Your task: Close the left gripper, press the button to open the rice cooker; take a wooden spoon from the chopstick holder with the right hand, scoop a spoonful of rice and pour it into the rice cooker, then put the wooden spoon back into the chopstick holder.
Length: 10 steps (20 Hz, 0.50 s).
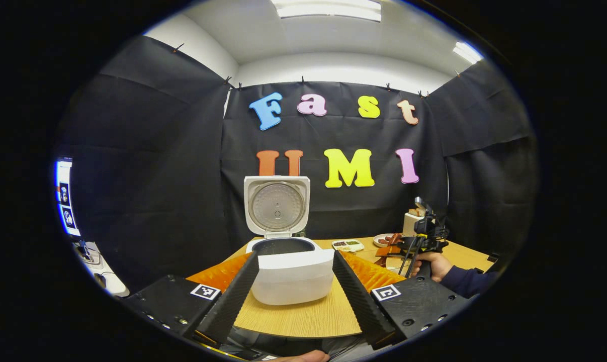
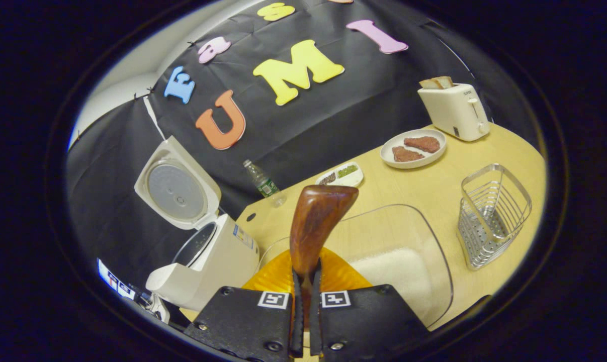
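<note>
In the right gripper view, the right gripper [image 2: 306, 306] sits at the bottom centre, its two fingers clamped on the handle of the wooden spoon [image 2: 316, 226], whose bowl points up the middle of the frame. Just behind it lies a clear container [image 2: 409, 221] with white rice [image 2: 394, 266] heaped in its lower right part. The rice cooker [image 2: 202, 251] stands at lower left, lid raised and pot exposed.

In the left gripper view, the left gripper [image 1: 295, 286] is at the bottom, fingers spread wide and holding nothing, with the open cooker between them, farther back.

The step in hand appears to be scooping. It would go best by dipping the spoon bowl into the deepest rice, then lifting it level so no grains spill on the way across to the pot.

The wire chopstick holder [image 2: 489, 216] stands at right, near the container. A plate of meat [image 2: 413, 147], a toaster [image 2: 454, 110], a small divided dish [image 2: 341, 174] and a water bottle [image 2: 262, 183] sit across the upper half. The container's near rim and the cooker's raised lid are the likeliest obstacles.
</note>
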Available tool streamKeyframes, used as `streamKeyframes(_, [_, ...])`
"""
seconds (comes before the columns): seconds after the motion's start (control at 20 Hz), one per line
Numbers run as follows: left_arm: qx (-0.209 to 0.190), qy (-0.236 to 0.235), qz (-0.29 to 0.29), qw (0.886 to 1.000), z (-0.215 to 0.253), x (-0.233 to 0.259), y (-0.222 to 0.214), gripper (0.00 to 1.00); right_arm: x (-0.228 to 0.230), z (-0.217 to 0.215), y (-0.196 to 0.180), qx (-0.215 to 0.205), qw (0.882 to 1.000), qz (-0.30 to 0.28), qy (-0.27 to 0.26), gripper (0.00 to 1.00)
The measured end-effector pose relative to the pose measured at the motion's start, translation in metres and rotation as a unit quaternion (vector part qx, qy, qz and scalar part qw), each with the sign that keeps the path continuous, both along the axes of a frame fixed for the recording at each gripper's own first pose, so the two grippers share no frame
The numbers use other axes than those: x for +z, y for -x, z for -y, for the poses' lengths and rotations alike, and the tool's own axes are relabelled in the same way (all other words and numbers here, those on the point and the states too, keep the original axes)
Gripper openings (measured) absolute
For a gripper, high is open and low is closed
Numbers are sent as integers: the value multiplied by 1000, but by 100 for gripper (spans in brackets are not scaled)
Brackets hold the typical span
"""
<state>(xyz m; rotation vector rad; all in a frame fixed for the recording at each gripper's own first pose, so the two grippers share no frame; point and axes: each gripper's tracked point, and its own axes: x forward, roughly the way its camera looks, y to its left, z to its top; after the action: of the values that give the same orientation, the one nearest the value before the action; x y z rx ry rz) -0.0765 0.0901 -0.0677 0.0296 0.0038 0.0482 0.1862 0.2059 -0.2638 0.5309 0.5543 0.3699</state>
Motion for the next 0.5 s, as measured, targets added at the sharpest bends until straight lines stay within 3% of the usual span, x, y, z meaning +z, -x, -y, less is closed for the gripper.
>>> streamKeyframes(0.2, [1, 2, -4, 1000, 2, -5, -3, 94, 16, 33, -4, -40, 997, 9, -65, 10])
streamKeyframes(0.5, [2, 1, -9, 1000, 1, -11, -4, 94, 24, 73, -4, -91, 982, -10, -166, 10])
